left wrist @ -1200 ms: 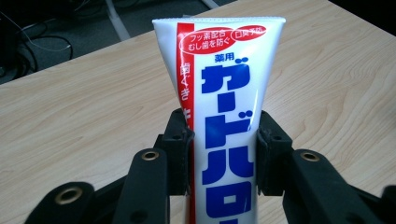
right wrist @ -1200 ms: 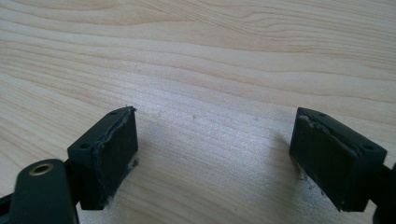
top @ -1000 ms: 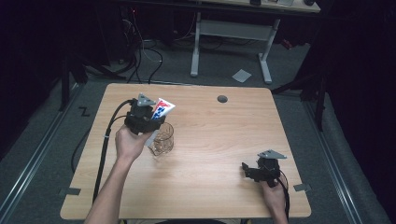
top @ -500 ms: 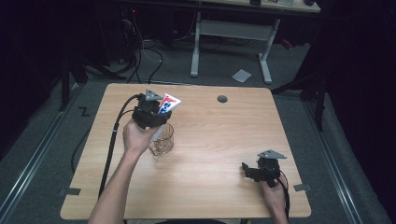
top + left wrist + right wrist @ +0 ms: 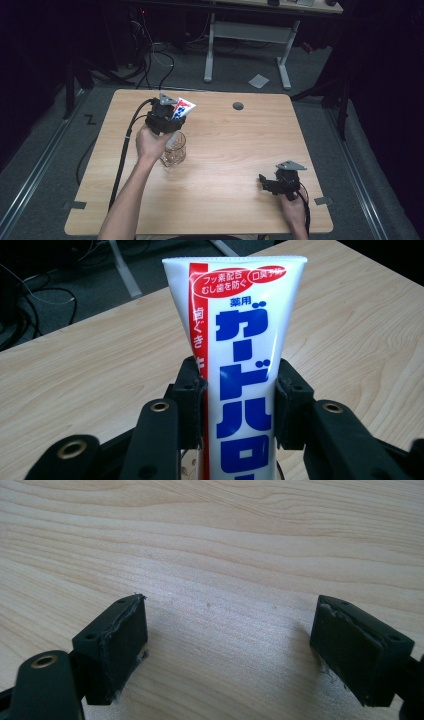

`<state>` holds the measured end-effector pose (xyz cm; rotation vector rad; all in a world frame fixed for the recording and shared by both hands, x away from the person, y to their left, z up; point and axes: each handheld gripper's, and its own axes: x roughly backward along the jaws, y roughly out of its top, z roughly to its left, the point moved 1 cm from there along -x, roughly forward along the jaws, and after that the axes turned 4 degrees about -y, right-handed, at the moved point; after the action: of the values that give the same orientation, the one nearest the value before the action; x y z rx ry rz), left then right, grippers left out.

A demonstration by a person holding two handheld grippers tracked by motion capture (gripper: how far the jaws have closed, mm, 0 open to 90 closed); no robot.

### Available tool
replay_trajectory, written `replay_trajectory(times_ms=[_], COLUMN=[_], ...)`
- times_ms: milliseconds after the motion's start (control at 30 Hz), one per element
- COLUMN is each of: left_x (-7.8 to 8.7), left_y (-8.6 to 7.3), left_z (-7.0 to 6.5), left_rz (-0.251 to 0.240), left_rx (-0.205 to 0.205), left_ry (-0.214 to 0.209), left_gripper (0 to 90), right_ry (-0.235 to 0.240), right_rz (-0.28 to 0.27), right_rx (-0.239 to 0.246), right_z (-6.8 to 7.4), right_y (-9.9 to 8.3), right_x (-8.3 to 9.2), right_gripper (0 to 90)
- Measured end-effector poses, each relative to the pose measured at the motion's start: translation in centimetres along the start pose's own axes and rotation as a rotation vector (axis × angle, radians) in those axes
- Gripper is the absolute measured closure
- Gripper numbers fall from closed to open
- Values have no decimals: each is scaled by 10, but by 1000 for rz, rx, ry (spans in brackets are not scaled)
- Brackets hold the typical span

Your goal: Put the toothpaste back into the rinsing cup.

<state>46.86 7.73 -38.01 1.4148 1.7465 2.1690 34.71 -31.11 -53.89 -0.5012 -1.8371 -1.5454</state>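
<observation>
A white toothpaste tube point(image 5: 240, 340) with blue and red print stands upright between the jaws of my left gripper point(image 5: 240, 400), which is shut on it. In the high view that left gripper point(image 5: 167, 120) holds the toothpaste tube point(image 5: 183, 108) just above a clear drinking glass point(image 5: 175, 150) on the left half of the wooden table point(image 5: 230, 150); the tube's lower end is hidden. My right gripper point(image 5: 267, 184) rests low near the table's front right, and in the right gripper view its pads point(image 5: 117, 640) stand wide apart over bare wood, with the gripper point(image 5: 230, 650) open.
A small dark round hole cover point(image 5: 238, 106) sits near the table's far edge. Cables trail off the left side to the floor. A white desk frame point(image 5: 247, 35) stands beyond the table, with a paper scrap point(image 5: 258, 80) on the floor.
My left gripper has carried the tube a little to the right and toward the glass. The right gripper has stayed put.
</observation>
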Motion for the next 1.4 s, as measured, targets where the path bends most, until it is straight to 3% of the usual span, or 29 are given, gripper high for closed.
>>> replay_trajectory(times_ms=[1400], left_x=[-16], left_y=[-7], left_z=[3], left_rz=[14], left_rx=[0], left_ry=[18], left_gripper=[618], right_ry=[1], right_rz=[0], right_rx=[0], right_z=[0], right_y=[0], right_x=[0], right_gripper=[150])
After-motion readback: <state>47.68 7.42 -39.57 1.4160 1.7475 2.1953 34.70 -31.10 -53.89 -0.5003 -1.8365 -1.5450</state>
